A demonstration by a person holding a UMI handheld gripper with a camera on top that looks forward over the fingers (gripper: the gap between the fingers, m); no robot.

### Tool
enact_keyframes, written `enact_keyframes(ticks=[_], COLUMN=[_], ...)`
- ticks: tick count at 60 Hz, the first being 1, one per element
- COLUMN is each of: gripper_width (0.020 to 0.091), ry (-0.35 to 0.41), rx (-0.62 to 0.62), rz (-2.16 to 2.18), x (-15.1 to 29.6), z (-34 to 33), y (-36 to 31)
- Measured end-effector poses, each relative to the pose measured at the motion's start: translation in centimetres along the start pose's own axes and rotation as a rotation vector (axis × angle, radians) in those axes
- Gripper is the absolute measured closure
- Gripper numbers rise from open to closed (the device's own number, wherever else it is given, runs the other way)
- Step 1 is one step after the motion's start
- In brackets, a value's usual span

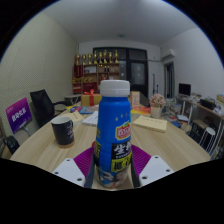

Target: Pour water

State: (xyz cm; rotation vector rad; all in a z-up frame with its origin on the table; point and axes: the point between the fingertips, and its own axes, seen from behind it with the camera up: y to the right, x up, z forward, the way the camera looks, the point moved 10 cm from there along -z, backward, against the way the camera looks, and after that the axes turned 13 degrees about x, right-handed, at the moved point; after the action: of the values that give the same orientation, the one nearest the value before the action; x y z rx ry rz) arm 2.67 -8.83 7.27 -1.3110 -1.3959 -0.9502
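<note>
- Blue plastic bottle with a white screw cap [114, 135] stands upright, long axis vertical, cap pointing up, held above the near edge of a round wooden table [60, 150].
- Hand-held gripper [112, 160] is narrowed onto the bottle's lower body; its 2 purple pads [85, 160] press against the bottle from either side.
- Bottle's label carries a red patch and large white characters, too small to read.
- Dark mug [63, 130] sits on the table beyond the fingers and to one side of the bottle, well apart from it.
- Purple sign [18, 113] bears white writing, illegible.
</note>
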Motion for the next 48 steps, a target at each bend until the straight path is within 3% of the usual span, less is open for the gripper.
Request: enact_keyframes(ticks=[6, 7, 16, 23, 29, 37, 44, 48], gripper_width=[0.0591, 0.0623, 0.0627, 0.0629, 0.0626, 0.0632, 0.0627, 0.0625], ry=[-0.076, -0.083, -0.177, -0.303, -0.455, -0.631, -0.756, -0.801], rx=[-0.006, -0.017, -0.129, -0.204, -0.229, -0.199, -0.281, -0.239], rz=[0.06, 0.062, -0.235, -0.664, -1.129, -1.665, -1.907, -2.026], x=[0.8, 1.2, 6.6, 11.8, 15.1, 15.6, 14.8, 17.2], z=[0.3, 0.4, 0.8, 2.0, 4.1, 6.9, 9.5, 8.5], y=[0.7, 0.5, 2.0, 1.8, 0.3, -3.1, -3.7, -4.6])
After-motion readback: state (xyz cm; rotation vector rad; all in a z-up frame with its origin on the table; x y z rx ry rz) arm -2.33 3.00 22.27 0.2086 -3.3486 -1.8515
